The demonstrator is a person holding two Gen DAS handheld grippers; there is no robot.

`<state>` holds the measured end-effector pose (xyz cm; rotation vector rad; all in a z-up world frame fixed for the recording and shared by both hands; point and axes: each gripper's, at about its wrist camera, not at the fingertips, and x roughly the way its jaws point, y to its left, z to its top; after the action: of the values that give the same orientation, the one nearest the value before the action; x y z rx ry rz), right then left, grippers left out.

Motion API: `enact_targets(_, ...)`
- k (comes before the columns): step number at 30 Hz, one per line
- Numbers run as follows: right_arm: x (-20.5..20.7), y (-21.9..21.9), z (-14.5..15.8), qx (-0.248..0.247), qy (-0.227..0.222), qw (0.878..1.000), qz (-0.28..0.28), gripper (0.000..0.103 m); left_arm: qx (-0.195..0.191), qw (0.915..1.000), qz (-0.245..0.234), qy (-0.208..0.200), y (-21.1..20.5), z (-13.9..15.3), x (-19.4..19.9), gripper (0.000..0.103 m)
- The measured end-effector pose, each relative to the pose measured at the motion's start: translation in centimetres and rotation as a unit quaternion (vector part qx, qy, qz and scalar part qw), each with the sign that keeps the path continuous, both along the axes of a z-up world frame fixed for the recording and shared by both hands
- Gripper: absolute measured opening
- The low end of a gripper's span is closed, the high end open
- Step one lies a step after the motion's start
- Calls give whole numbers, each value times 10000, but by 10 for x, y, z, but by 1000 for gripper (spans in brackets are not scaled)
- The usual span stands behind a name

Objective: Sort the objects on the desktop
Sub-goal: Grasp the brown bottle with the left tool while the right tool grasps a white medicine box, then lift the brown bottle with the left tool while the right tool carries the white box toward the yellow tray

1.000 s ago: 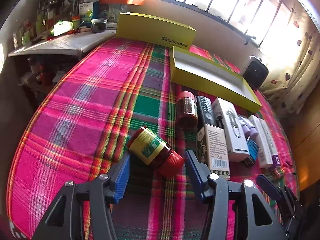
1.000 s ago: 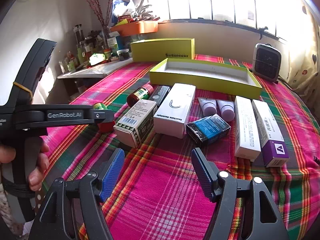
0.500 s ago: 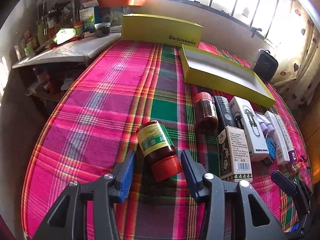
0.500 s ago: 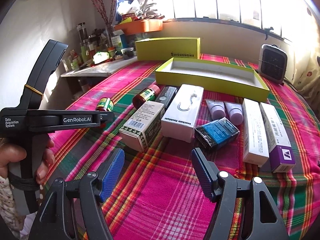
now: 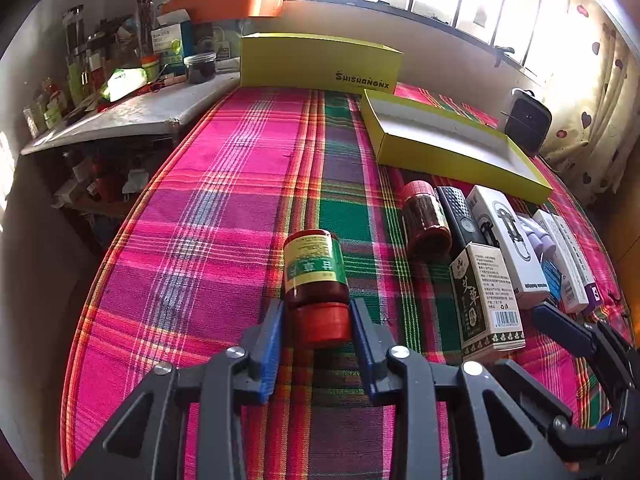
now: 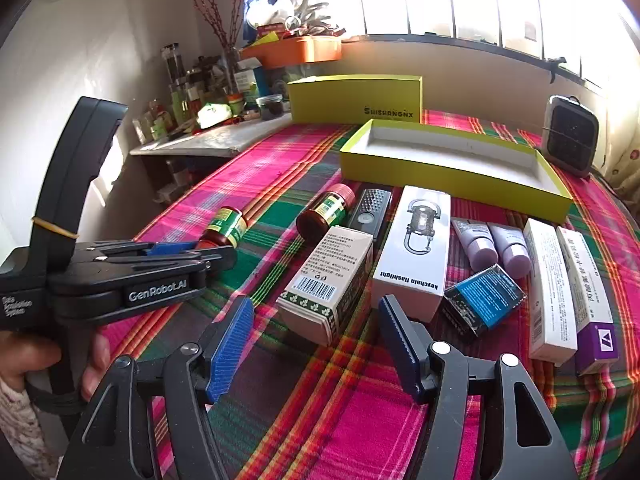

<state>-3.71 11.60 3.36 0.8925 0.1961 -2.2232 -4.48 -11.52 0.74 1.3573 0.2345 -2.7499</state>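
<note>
Left wrist view shows the left gripper closed around the red cap of a brown bottle lying on the plaid cloth, pads apparently touching it, so the pick-up seems in hand; next comes a lift and carry toward the yellow tray. The right gripper hovers wide open and empty above the cloth, and a second bottle and a row of boxes crowd the path to the tray.

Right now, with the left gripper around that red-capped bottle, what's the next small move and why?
Probably close the left gripper fully: its pads flank the red cap of the lying bottle, looking barely in contact. Then lift toward the open yellow tray.
</note>
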Motion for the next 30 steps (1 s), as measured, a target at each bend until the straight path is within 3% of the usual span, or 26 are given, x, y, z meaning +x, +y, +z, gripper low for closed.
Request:
enact_targets(12, -13, -17, -4, 273, -11, 9994, -233, 58, 100, 9997, -200, -27, -7, 0, -5, 33)
enact_targets(23, -21, -21, -8, 387, -144, 9986, -317, 33, 171, 9994, -299, 25, -11, 1, -8, 33)
enact_targets(30, -20, -24, -9, 409, -144, 9989, -199, 33, 295, 9990, -343, 48, -10, 2, -4, 33)
